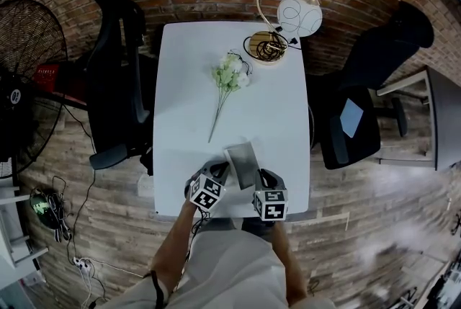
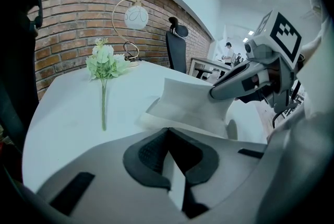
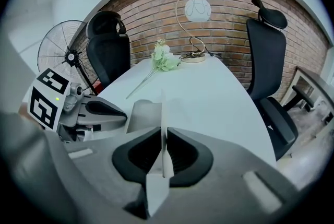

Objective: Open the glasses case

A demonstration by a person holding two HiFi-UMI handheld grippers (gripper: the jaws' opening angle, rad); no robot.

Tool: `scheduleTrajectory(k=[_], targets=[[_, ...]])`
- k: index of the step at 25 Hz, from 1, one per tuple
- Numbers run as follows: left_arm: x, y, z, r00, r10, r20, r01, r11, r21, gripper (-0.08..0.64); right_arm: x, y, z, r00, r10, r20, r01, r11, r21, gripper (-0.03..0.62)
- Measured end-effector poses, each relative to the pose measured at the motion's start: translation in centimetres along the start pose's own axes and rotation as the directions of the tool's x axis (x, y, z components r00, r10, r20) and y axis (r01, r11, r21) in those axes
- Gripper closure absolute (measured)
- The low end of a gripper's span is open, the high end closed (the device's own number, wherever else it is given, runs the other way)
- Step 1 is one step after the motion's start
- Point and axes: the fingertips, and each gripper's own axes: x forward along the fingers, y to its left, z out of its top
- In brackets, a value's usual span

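While your left gripper (image 2: 175, 164) is clamped on a thin edge of the glasses case (image 1: 242, 160) at the table's (image 1: 277, 106) near edge and your right gripper (image 3: 163, 156) pinches its raised lid (image 2: 190, 97), the case looks partly open, with folding the lid fully back left to do

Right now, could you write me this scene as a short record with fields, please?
table: white table
glasses case: glasses case at the near edge, one flap raised
left gripper: left gripper shut on a thin edge of the case
right gripper: right gripper shut on the raised flap
elsewhere: flowers mid-table, lamp at the far edge
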Motion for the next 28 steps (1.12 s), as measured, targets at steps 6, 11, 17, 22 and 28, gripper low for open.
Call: scheduleTrajectory(k=[6, 11, 17, 22, 28], targets=[[0.0, 0.0, -0.1, 1.000, -0.003, -0.004, 0.002, 1.000, -0.010, 0.555, 0.5, -0.3, -0.4, 1.000, -0.008, -0.005, 0.008, 1.000, -0.006, 0.554], [0.0, 0.0, 0.0, 1.000, -0.004, -0.009, 0.003, 1.000, -0.011, 0.555, 0.6, -0.8, -0.5, 1.000, -0.025, -0.006, 0.025, 1.000, -0.010, 0.554], [-0.1, 0.0, 0.1, 1.000, -0.002, -0.011, 0.002, 1.000, -0.011, 0.555, 0.5, -0.8, -0.2, 1.000, -0.027, 0.001, 0.027, 0.999, -0.037, 0.554], [0.0, 0.0, 0.1, 1.000, -0.001, -0.012, 0.000, 1.000, -0.013, 0.555, 0.5, -1.3, -0.5, 0.999, -0.033, 0.000, 0.033, 0.998, -0.053, 0.554], [-0.2, -0.1, 0.3, 1.000, 0.005, -0.001, -0.005, 1.000, -0.011, 0.555, 0.3, -0.7, -0.2, 1.000, -0.023, 0.017, 0.025, 0.995, -0.092, 0.554]])
